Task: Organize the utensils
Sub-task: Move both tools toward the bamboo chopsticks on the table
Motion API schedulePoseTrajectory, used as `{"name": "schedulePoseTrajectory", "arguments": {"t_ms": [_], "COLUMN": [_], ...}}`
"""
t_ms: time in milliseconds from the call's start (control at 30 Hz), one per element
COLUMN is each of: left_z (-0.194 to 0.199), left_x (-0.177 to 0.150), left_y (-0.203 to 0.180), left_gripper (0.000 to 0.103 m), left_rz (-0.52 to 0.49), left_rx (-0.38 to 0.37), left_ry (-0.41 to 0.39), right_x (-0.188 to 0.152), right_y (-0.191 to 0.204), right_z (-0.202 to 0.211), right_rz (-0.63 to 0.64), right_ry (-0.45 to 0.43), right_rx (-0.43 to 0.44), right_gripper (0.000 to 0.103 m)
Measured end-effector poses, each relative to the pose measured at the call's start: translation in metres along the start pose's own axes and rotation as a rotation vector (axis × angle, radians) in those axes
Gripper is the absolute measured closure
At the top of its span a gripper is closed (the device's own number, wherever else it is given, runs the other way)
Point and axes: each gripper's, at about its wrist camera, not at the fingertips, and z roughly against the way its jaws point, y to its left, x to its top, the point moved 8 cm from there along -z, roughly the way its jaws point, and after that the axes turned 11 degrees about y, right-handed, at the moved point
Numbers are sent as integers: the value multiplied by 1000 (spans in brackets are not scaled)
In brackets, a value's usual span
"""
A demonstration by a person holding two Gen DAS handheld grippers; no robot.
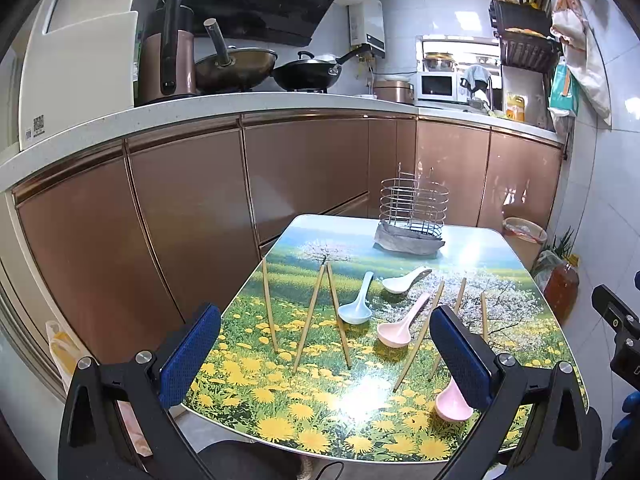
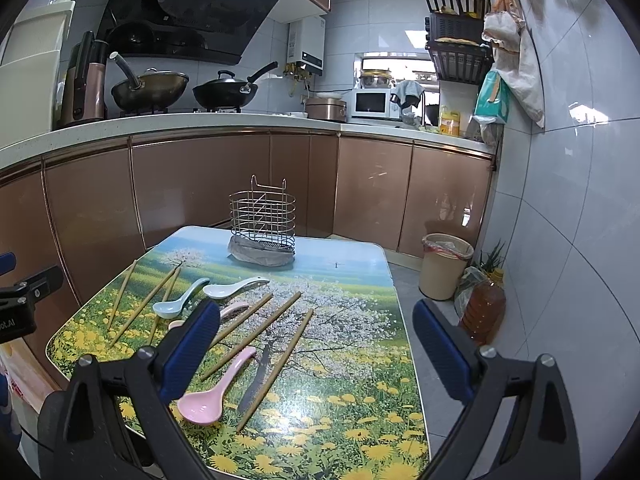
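- Both claws hang above the near end of the flower-print table (image 2: pixel 360 360); the left gripper (image 1: pixel 328 356) and the right gripper (image 2: pixel 316 352) each stand wide apart, holding nothing.
- Six chopsticks (image 1: pixel 269 304) lie flat, long axes running roughly from near edge to far edge, two meeting in an inverted V at their far tips.
- Blue spoon (image 1: pixel 357 304), white spoon (image 1: pixel 402 280) and two pink spoons (image 2: pixel 216 392) lie among them, bowls toward the near-left, handles angled away to the right.
- The wire holder (image 2: pixel 262 216) stands upright at the far end, on a grey cloth (image 2: pixel 256 256).
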Motion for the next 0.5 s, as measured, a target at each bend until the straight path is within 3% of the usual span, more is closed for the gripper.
{"name": "schedulePoseTrajectory", "arguments": {"t_ms": [500], "left_z": [-3], "left_x": [-3], "left_y": [-3], "left_gripper": [0], "left_rz": [-8], "left_rx": [-6], "left_ry": [-2], "right_x": [-2], "right_y": [-5], "right_z": [-5], "right_rz": [-19], "right_ry": [8], "right_rx": [-13], "right_gripper": [5]}}
